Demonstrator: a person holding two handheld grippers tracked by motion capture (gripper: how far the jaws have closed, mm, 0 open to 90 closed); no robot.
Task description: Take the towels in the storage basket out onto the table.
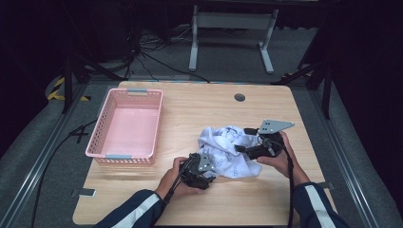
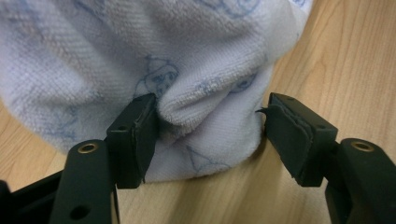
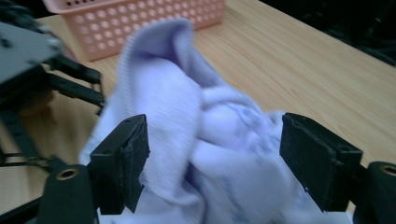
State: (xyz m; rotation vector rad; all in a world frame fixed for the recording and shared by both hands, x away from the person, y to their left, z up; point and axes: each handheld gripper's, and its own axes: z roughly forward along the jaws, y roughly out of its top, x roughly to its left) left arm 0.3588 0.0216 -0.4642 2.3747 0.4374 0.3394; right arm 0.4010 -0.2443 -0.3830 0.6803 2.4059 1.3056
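Wooden table (image 1: 190,114) with an empty pink basket (image 1: 126,126) at its left; a crumpled white towel (image 1: 227,149) with a faint blue print lies right of it, well apart, on the bare wood. The towel is neither folded nor in the basket, so the work appears to be at an early stage. The left gripper (image 2: 210,135) stands partly open around a fold at the towel's near edge, one pad touching. The right gripper (image 3: 212,158) straddles the bunched cloth, jaws wide, not clamped.
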